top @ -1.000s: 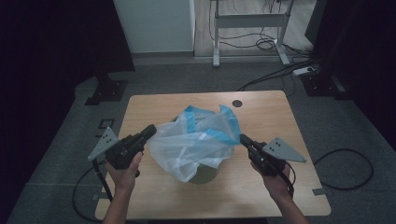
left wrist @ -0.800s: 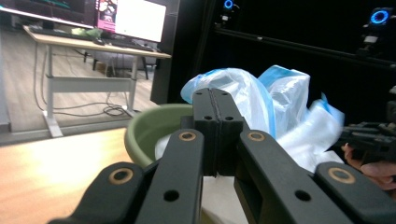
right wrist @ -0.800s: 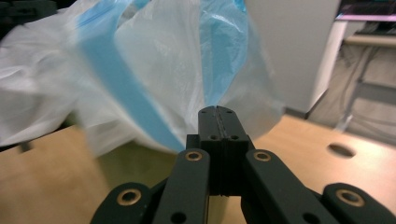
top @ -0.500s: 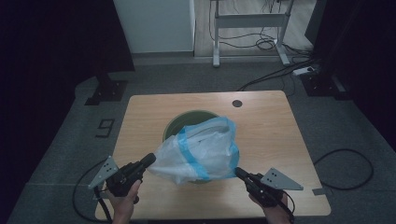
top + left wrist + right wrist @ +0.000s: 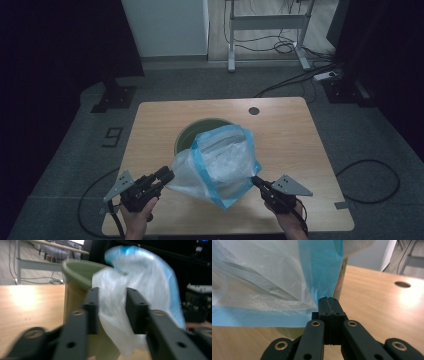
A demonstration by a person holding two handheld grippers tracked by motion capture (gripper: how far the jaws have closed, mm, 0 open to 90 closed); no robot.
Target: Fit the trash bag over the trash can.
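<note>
A thin plastic bag (image 5: 220,165), clear with a blue band along its mouth, is hung between the two tools in front of a green bin (image 5: 200,131) that stands on the worktop (image 5: 290,135). The bag lies partly against the near side of the bin, its mouth raised and gaping, its lower part sagging toward the worktop edge.

The right tool (image 5: 328,300) is seen clamped tight on the blue band, the film pinched flat between its closed jaws. The left tool (image 5: 110,307) has just been opening: its jaws stand partly apart with a fold of the clear film (image 5: 112,315) between them, and the pads are not seen pressing on it, so that side is judged to be let go.

The bag is judged very light, limp and slippery; no shape is kept by it, and it will billow or slump wherever it is not held. The film is thin and may tear if it is dragged over the bin rim. The best hold is taken on the blue band, where the material is doubled, at two points well apart so that the mouth is kept spread.
</note>
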